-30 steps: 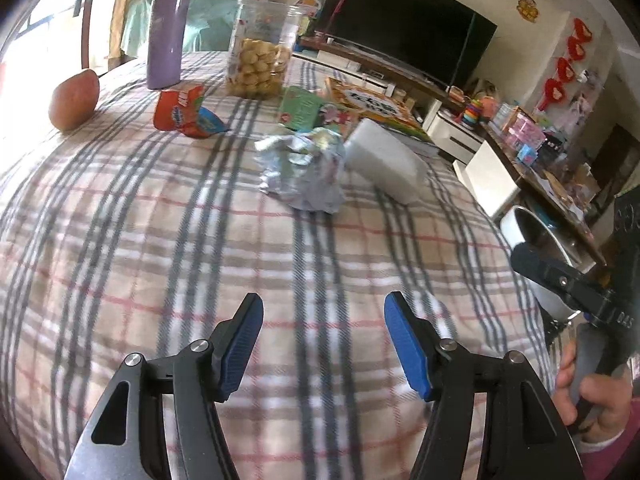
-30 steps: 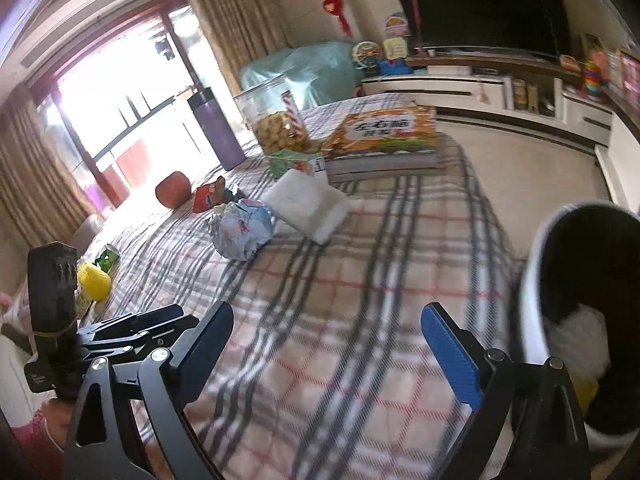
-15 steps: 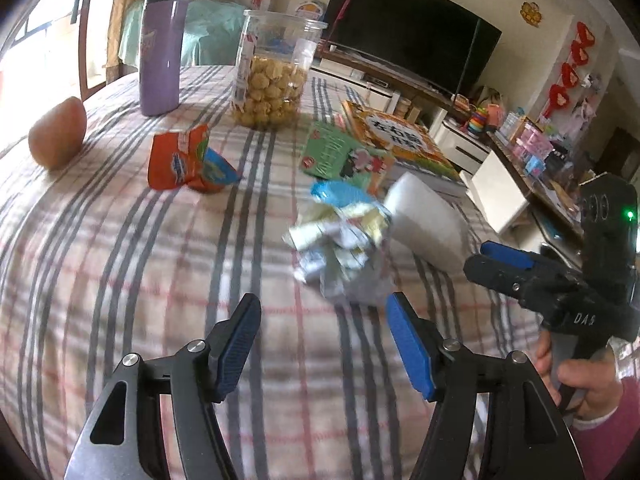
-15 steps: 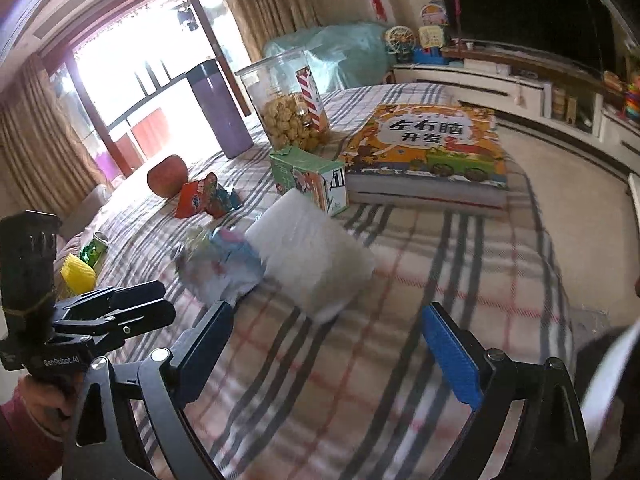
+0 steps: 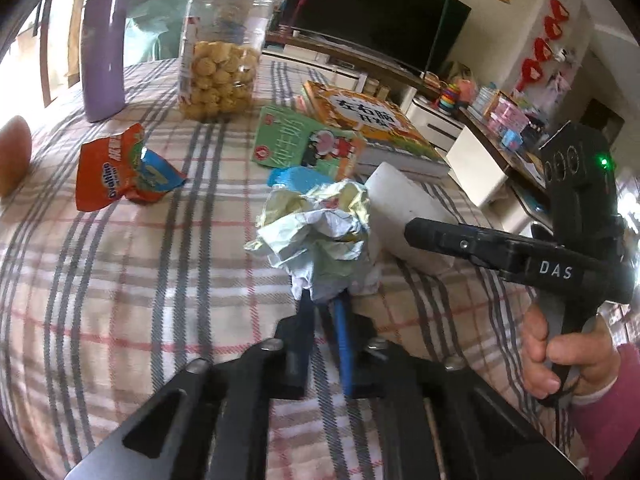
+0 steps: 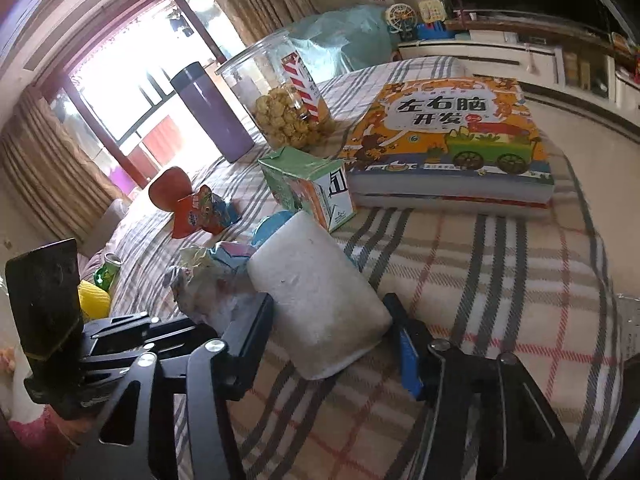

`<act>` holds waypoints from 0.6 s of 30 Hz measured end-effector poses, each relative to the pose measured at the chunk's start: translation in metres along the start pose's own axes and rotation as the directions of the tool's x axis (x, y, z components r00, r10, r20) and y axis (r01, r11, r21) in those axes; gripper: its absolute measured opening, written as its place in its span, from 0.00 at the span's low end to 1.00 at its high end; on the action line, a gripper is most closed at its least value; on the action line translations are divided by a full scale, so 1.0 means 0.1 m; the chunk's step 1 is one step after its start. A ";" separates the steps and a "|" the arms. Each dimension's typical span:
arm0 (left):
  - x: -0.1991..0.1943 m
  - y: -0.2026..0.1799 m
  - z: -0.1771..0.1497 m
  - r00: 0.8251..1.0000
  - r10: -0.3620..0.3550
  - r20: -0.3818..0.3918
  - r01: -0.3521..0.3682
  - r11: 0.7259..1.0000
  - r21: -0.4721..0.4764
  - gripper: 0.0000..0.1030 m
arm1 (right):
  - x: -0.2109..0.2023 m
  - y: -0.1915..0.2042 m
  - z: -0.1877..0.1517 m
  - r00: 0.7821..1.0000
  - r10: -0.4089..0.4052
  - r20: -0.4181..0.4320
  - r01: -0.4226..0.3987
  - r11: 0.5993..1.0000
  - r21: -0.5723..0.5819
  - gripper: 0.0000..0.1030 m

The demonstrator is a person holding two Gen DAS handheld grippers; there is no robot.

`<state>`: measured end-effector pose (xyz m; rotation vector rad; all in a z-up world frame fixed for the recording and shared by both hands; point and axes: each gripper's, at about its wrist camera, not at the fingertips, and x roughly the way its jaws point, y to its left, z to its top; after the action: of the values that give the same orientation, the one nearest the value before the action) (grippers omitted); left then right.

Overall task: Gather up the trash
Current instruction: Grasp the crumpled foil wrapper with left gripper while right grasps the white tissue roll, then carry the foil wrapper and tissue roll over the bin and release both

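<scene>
A: Items on the plaid-covered desk (image 5: 120, 264), left to right?

B: Far left, a reddish fruit (image 5: 14, 156); a purple flask (image 5: 103, 46); an orange snack wrapper (image 5: 124, 168), lying flat; a clear jar of round biscuits (image 5: 220, 52); a green carton (image 5: 304, 142); an orange picture book (image 5: 372, 120), far right.

A: And the trash?

B: Crumpled wrapper wad (image 5: 320, 232), centre, touching the white foam block (image 6: 316, 292) on its right.

A: Left tongs (image 5: 323, 308)?

B: Closing narrow, pinching the wad's near lower edge.

A: Right tongs (image 6: 332, 328)?

B: Closing; the block's near end sits between the fingers. Whether the pads press on it, I cannot tell.

A: Obstructions?

B: The carton stands just behind wad and block; the two tools crowd side by side.
</scene>
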<state>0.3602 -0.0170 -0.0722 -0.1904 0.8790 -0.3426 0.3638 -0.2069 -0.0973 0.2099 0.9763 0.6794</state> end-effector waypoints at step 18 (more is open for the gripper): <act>-0.52 -0.36 -0.41 0.995 -0.065 0.073 0.064 0.998 0.020 0.02 | -0.92 0.05 -0.64 0.989 -0.100 0.106 0.087 0.988 0.125 0.52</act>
<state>0.2900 -0.0319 -0.0502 -0.2144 0.7980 -0.4013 0.2746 -0.2682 -0.0666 0.3031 0.9146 0.5180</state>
